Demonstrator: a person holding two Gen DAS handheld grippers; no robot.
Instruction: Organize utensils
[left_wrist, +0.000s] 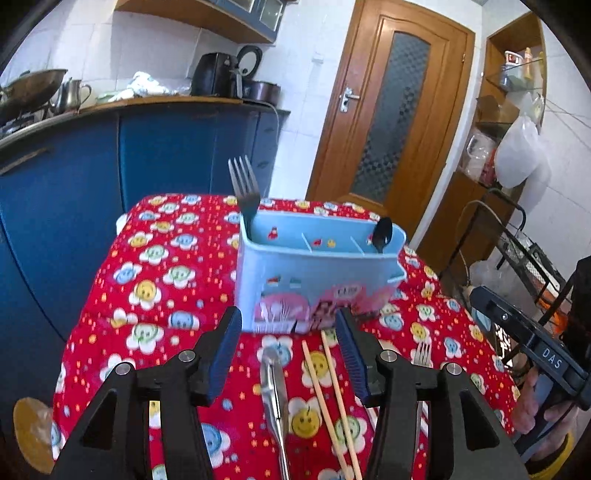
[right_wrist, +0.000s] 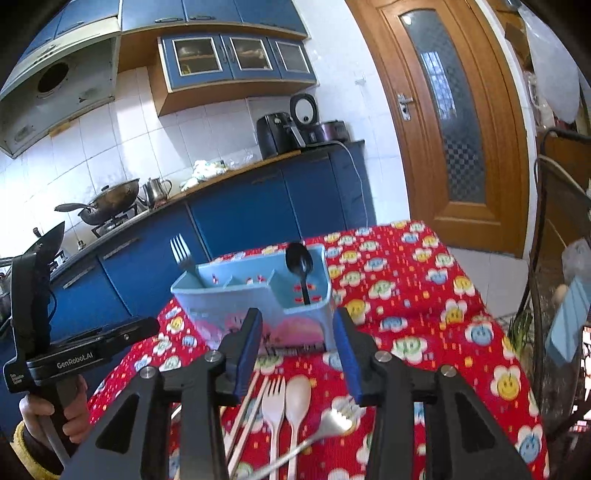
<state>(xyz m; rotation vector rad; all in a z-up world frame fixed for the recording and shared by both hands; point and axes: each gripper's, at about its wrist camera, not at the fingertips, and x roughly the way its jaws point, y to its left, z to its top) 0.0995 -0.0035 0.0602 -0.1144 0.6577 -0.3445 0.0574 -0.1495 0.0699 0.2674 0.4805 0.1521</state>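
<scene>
- Left gripper (left_wrist: 286, 354): its blue-padded jaws stand partly apart and grip nothing; on the cloth between them lie a metal spoon (left_wrist: 275, 391) and, towards 3 o'clock of it, a pair of wooden chopsticks (left_wrist: 328, 387)
- Right gripper (right_wrist: 297, 354): jaws likewise partly apart and empty; below them lie a white plastic fork (right_wrist: 273, 402) and a white plastic spoon (right_wrist: 297, 398) side by side, chopsticks at 9 o'clock of the fork, a metal fork (right_wrist: 332, 419) at 4 o'clock of the spoon
- Red flower-print tablecloth (left_wrist: 155, 258) covers the table
- Blue utensil caddy (left_wrist: 314, 280) stands just past both grippers at 12 o'clock; a dark fork (left_wrist: 243, 188) stands tines-up in its 9 o'clock end compartment, a black spoon (left_wrist: 382, 230) in its 3 o'clock end, middle compartment bare
- A hand (right_wrist: 55, 413) holds the left gripper's handle at 8 o'clock in the right wrist view
- Blue kitchen cabinets (left_wrist: 147, 155) and a wooden door (left_wrist: 391, 110) stand behind
</scene>
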